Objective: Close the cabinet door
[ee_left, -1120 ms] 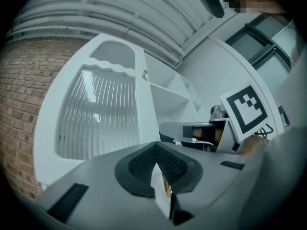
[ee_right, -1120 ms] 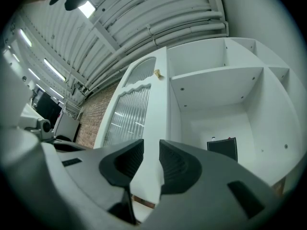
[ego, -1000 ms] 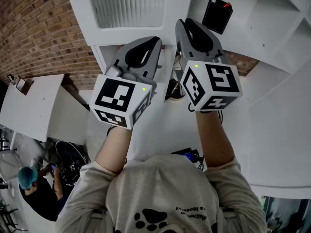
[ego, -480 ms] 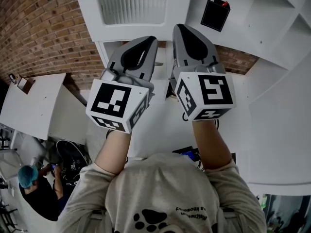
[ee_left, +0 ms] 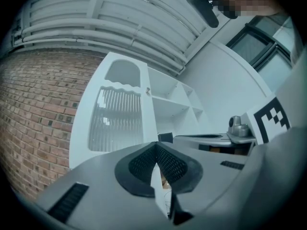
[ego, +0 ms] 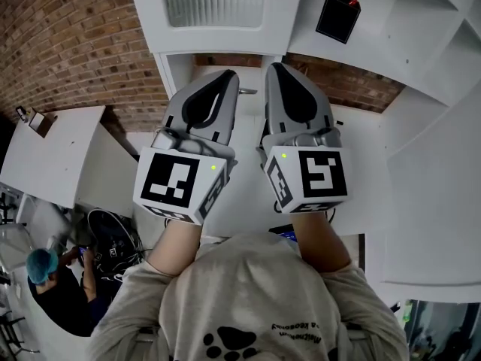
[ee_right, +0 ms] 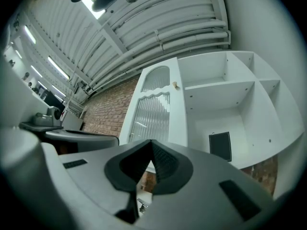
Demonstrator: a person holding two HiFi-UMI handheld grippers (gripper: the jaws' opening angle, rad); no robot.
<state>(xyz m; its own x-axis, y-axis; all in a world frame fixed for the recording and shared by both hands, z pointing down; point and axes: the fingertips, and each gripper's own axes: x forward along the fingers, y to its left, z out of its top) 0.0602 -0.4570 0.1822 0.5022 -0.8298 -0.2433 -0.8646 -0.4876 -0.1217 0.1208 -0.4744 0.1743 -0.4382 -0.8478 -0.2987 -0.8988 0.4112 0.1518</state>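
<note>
The white cabinet (ego: 301, 21) hangs on a brick wall. Its door (ego: 214, 6), with a ribbed glass panel, covers the left section and seems flat against the cabinet front. A small knob (ee_right: 175, 85) sits at the door's (ee_right: 153, 111) right edge. Open shelves (ee_right: 225, 104) lie to its right, holding a black box (ego: 337, 15). My left gripper (ego: 224, 77) and right gripper (ego: 278, 70) are side by side below the cabinet, apart from it. Both are shut on nothing, with the left gripper's (ee_left: 156, 145) and the right gripper's (ee_right: 151, 143) tips meeting.
The brick wall (ego: 68, 43) runs to the left. A white table (ego: 52, 156) stands at the left, with a person in a blue cap (ego: 41, 269) below it. White surfaces (ego: 428, 201) extend to the right, and a dark device (ego: 284, 235) lies near my body.
Both grippers have drawn back from the cabinet toward my body, sitting lower in the head view. The cabinet shows farther up the picture.
</note>
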